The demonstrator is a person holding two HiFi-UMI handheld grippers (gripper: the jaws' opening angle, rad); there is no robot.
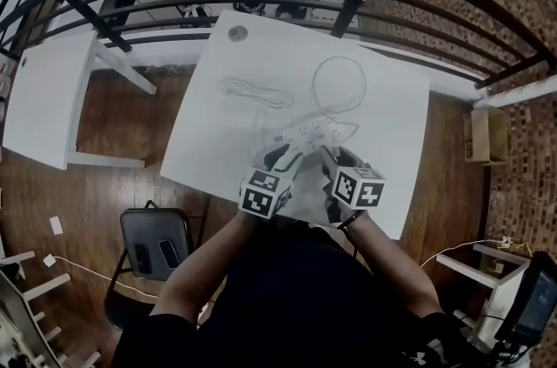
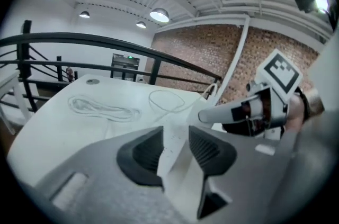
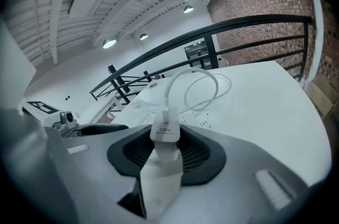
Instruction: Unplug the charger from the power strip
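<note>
Left gripper (image 1: 280, 157): clamped on the strip (image 1: 309, 131), to keep it still.
Right gripper (image 1: 338, 159): squeezed the charger (image 3: 165, 133), ready to pull.
Charger: at the strip on the table (image 1: 383, 97), probably still plugged in.

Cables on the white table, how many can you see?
2. A bundled white cable lies beyond the power strip, to its left; a looped cable runs to the charger between the jaws of the right gripper. Others may be hidden at the white table's near edge.

Dark shirt (image 1: 296, 297), grey left tool (image 2: 175, 150), grey right tool (image 3: 167, 151), black pads (image 3: 197, 153)
</note>
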